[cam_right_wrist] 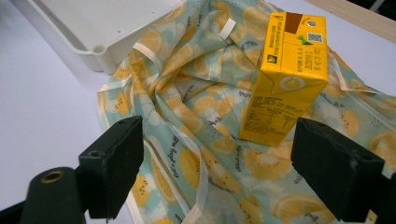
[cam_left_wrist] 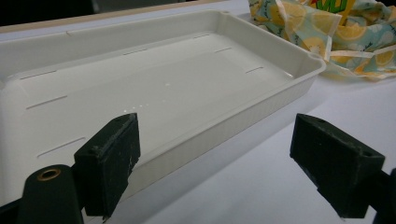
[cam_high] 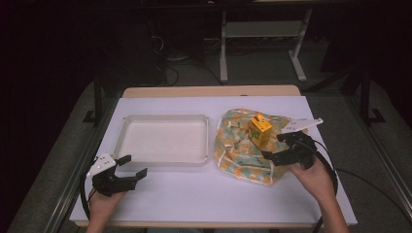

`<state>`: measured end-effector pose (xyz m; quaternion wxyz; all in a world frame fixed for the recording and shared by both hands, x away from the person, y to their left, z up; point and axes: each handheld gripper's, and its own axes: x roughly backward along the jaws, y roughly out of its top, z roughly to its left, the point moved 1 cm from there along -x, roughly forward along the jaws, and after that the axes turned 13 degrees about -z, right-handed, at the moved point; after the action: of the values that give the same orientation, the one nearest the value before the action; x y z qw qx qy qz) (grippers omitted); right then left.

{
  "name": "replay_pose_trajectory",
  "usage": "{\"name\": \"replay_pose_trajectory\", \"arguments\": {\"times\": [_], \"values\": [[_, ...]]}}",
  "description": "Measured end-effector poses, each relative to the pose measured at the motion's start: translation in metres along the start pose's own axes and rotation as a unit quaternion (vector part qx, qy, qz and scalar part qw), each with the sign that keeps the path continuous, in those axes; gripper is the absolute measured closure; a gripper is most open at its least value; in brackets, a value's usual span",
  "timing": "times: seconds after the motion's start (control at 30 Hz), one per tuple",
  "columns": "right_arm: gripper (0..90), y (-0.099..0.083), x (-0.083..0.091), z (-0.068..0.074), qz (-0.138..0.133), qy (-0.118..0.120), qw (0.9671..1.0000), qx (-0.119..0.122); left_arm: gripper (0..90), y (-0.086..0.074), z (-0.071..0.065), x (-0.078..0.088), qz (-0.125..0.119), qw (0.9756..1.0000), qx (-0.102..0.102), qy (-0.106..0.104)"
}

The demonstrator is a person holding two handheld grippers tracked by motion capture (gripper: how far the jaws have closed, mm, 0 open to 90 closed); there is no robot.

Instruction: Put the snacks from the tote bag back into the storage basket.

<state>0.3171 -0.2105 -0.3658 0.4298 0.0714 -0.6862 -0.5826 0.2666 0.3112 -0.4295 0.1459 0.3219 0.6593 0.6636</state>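
the right gripper (cam_high: 278, 145) is hovering over the near right part of the lemon-print cloth (cam_high: 238, 145), its jaws standing wide apart with nothing between them, and in the right gripper view (cam_right_wrist: 219, 163) the yellow drink carton (cam_right_wrist: 286, 77) is sitting just ahead of that gap, a little toward the right-hand jaw, not touching either one. the carton is standing on the cloth, leaning slightly, its printed side panel facing the camera. from the high view the carton (cam_high: 259, 130) is sitting just beyond and to the left of the right gripper, near the middle of the crumpled cloth. the cloth is bunching up in folds under and around the carton, with pale ribbon-like ties running across it, and its far left edge is lying right up against a corner of the white tray (cam_right_wrist: 100, 49). over on the other side, the left gripper (cam_high: 135, 166) is resting low near the front edge of the table (cam_high: 194, 194), its jaws also spread wide and holding nothing. in the left gripper view (cam_left_wrist: 212, 154) the tray (cam_left_wrist: 261, 100) is lying straight ahead, its near wall passing just beyond the left-hand jaw, while bare table is showing ahead of the right-hand jaw. the cloth (cam_left_wrist: 327, 42) is peeking in well beyond the tray's far corner. the two grippers are sitting well apart.
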Motion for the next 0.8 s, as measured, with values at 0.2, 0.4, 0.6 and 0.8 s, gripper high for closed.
{"name": "replay_pose_trajectory", "arguments": {"times": [0.2, 0.4, 0.6, 0.8], "values": [[16.5, 0.009, -0.003, -0.001, 0.006, 0.001, 0.9999, 0.008, 15.6, 0.000, 0.000, 0.000, -0.005, 1.0000, 0.003, 0.000], [16.5, 0.019, -0.008, -0.002, 0.013, 0.006, 0.9999, 0.009, 15.6, 0.000, 0.000, 0.000, -0.005, 1.0000, 0.003, 0.000], [16.5, 0.028, -0.014, -0.003, 0.020, 0.007, 0.9997, 0.011, 15.6, 0.000, 0.001, 0.000, -0.005, 1.0000, 0.002, 0.000], [16.5, 0.036, -0.018, -0.003, 0.026, 0.005, 0.9995, 0.020, 15.6, 0.000, 0.000, 0.000, -0.007, 0.9999, 0.007, 0.001]]}}
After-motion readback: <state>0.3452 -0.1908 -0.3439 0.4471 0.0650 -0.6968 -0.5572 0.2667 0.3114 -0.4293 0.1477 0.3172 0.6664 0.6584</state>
